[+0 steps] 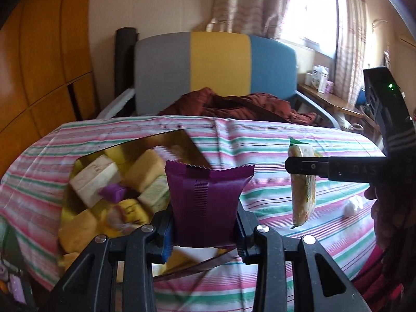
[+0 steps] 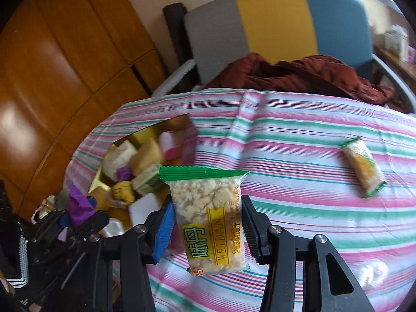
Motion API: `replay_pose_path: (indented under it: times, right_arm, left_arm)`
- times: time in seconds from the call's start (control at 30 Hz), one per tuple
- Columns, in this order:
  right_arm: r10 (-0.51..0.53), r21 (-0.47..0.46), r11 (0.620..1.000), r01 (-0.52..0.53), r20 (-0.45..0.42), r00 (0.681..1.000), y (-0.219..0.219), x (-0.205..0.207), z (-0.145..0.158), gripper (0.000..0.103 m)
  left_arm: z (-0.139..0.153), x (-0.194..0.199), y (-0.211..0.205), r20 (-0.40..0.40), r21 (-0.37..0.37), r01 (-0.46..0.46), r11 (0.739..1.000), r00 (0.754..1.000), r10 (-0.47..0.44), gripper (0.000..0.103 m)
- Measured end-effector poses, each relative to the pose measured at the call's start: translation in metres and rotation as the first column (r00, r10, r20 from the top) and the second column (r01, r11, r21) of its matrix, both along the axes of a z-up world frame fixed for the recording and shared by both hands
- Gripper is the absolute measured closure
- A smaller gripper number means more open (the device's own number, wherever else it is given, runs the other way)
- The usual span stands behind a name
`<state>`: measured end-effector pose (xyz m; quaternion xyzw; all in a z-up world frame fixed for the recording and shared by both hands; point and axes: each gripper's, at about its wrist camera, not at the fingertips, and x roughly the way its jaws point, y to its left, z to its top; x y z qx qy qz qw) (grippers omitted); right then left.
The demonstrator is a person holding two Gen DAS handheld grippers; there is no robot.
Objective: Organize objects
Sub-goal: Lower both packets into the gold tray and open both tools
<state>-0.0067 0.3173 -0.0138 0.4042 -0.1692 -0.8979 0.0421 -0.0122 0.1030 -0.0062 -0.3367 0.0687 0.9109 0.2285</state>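
The left gripper [image 1: 205,230] clamps a purple packet [image 1: 206,205] above the gold tray [image 1: 179,136] of snacks; the right gripper [image 2: 208,230] pinches a green-edged biscuit packet [image 2: 208,221] over the striped cloth [image 2: 299,156]. Lower each over a gap before releasing; the tray, blurred, seems crowded.

My right gripper [image 2: 206,230] pinches a clear snack packet [image 2: 208,221] with a green top edge (label reads WEIDAN), held upright above the striped cloth [image 2: 299,182]; a second packet [image 2: 362,167] lies well apart to the right; the gold tray [image 2: 145,132] of wrapped snacks sits left; my left gripper [image 2: 78,221] holds a purple packet [image 2: 78,205] beside it.
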Motion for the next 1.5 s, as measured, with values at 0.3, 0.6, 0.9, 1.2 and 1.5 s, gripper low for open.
replay_pose_path:
  times: [0.3, 0.6, 0.9, 1.2, 1.5]
  right_arm:
    - [0.130, 0.014, 0.991, -0.130, 0.003, 0.992, -0.063, -0.030, 0.007, 0.053]
    - [0.159, 0.048, 0.986, -0.161, 0.046, 0.986, -0.096, -0.083, -0.002, 0.053]
    - [0.107, 0.033, 0.993, -0.112, 0.128, 0.986, -0.102, -0.125, -0.028, 0.051]
    - [0.080, 0.041, 0.996, -0.084, 0.100, 0.992, -0.091, -0.108, -0.025, 0.047]
    - [0.095, 0.101, 0.990, -0.101, 0.067, 0.993, -0.098, -0.074, -0.018, 0.028]
  left_arm:
    - [-0.006, -0.010, -0.082, 0.038, 0.051, -0.171, 0.984, 0.985, 0.169, 0.066]
    - [-0.014, -0.016, -0.150, 0.087, 0.097, -0.317, 0.943, 0.947, 0.309, 0.066]
    - [-0.017, -0.021, -0.150, 0.098, 0.107, -0.308, 0.945, 0.949, 0.298, 0.066]
    - [-0.018, -0.042, -0.124, 0.102, 0.102, -0.266, 0.958, 0.961, 0.256, 0.066]
    - [-0.023, -0.079, -0.094, 0.097, 0.044, -0.268, 0.962, 0.960, 0.263, 0.066]
